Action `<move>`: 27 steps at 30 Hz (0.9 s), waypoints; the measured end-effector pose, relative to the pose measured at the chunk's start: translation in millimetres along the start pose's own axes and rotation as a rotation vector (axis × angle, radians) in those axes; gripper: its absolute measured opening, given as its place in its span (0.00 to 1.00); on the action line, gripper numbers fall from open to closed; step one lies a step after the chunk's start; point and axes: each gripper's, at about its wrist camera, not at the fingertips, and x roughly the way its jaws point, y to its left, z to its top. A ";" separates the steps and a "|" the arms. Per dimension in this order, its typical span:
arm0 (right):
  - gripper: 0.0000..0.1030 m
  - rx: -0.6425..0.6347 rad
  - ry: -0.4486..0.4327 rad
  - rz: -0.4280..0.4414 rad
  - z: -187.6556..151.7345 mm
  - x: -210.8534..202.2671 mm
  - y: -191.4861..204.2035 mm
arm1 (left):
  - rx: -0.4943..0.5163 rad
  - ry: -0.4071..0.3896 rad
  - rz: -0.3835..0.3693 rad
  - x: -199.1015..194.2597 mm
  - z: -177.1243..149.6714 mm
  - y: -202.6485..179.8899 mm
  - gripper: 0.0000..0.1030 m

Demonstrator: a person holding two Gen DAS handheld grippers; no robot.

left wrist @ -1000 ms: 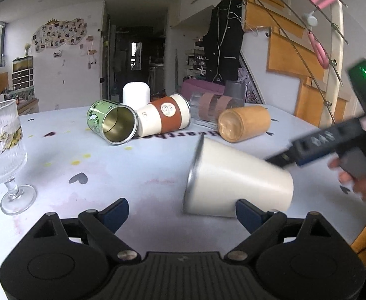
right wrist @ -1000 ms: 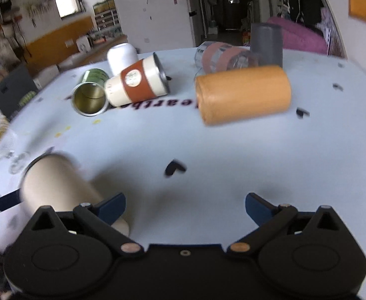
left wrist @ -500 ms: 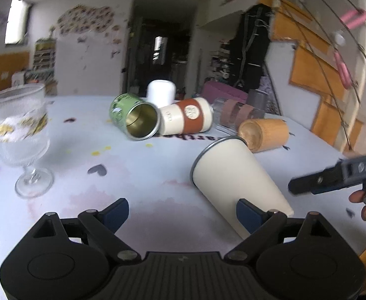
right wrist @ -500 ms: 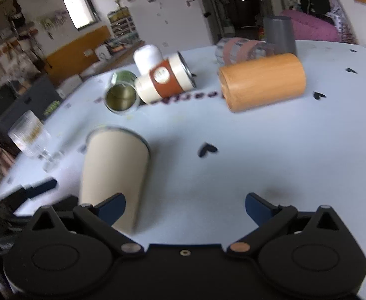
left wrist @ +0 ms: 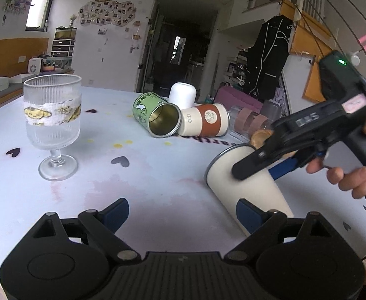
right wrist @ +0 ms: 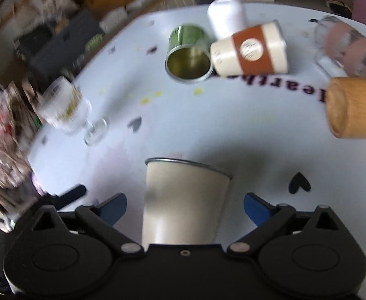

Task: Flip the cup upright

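A cream tapered cup with a metal rim (left wrist: 248,187) lies on its side on the white table (left wrist: 157,190); it also shows in the right wrist view (right wrist: 183,200). My right gripper (right wrist: 185,207) is open, its blue-tipped fingers on either side of the cup's body, apart from it. In the left wrist view the right gripper (left wrist: 265,167) reaches over the cup from the right. My left gripper (left wrist: 180,212) is open and empty, low over the table just left of the cup's narrow end.
A stemmed ribbed glass (left wrist: 52,125) stands upright at left. Behind lie a green tin (left wrist: 155,117), a cream-and-brown cup (left wrist: 203,122), a wooden cup (right wrist: 353,107) and a pink-banded glass (right wrist: 348,47); a white cup (left wrist: 183,95) stands mouth down.
My right gripper swung round and came over the cream cup, which now sits between its fingers. The left gripper shifted left, bringing the stemmed glass further into view.
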 end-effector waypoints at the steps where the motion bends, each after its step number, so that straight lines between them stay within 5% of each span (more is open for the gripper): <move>1: 0.93 -0.011 0.016 -0.008 1.4 5.0 2.6 | -0.001 0.003 0.000 -0.4 0.0 0.3 0.90; 5: 0.74 -0.057 0.037 -0.052 3.3 13.9 15.0 | -0.009 0.005 0.008 -2.8 -1.7 6.6 0.90; 22: 0.73 -0.428 -0.422 -0.158 5.6 29.6 107.4 | -0.018 -0.059 0.116 -28.0 5.8 27.7 0.90; 27: 0.73 -0.439 -0.500 -0.136 13.5 48.0 115.6 | -0.017 -0.058 0.134 -30.1 4.3 31.2 0.90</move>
